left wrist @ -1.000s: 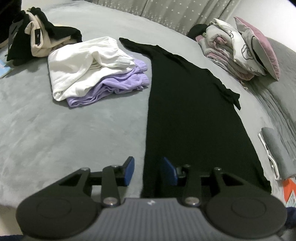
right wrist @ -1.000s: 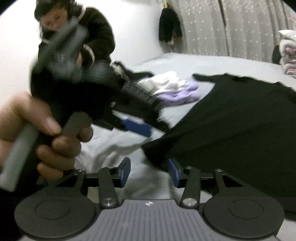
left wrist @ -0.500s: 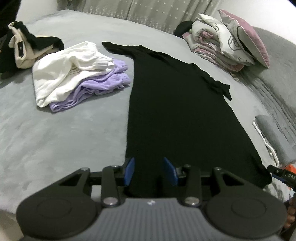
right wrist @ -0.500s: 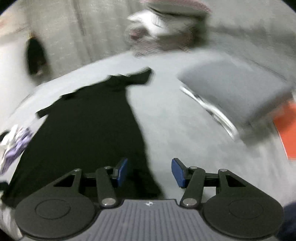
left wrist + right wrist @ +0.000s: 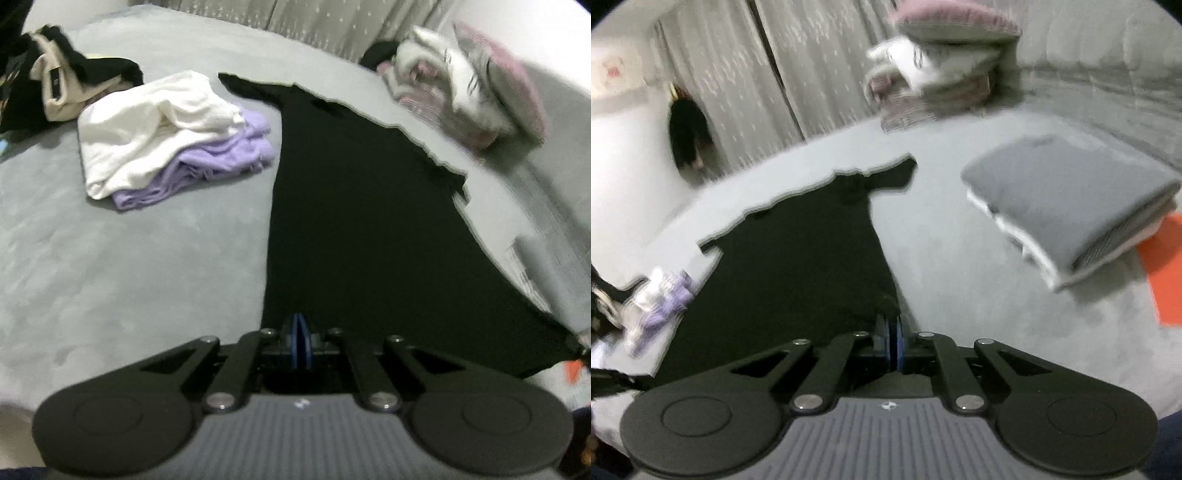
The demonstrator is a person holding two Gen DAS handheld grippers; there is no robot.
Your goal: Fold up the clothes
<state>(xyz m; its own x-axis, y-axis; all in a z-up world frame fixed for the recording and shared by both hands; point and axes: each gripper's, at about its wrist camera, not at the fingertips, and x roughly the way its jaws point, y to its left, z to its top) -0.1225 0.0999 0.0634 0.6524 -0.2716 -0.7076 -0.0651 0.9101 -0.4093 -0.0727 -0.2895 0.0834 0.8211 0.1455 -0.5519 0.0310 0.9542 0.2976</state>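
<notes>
Both grippers, left [image 5: 300,341] and right [image 5: 891,341], are clenched on the hem corners of the one long black short-sleeved dress [image 5: 354,206], spread flat on the grey bed [image 5: 129,266]. One white-and-lilac clothes pile [image 5: 173,133] lies just beside it.

We see a matt black cloth dress [image 5: 354,221] on a soft, suede-like grey bedspread [image 5: 129,266]. Our left gripper [image 5: 301,345] has matt black plastic arms and blue pads.
</notes>
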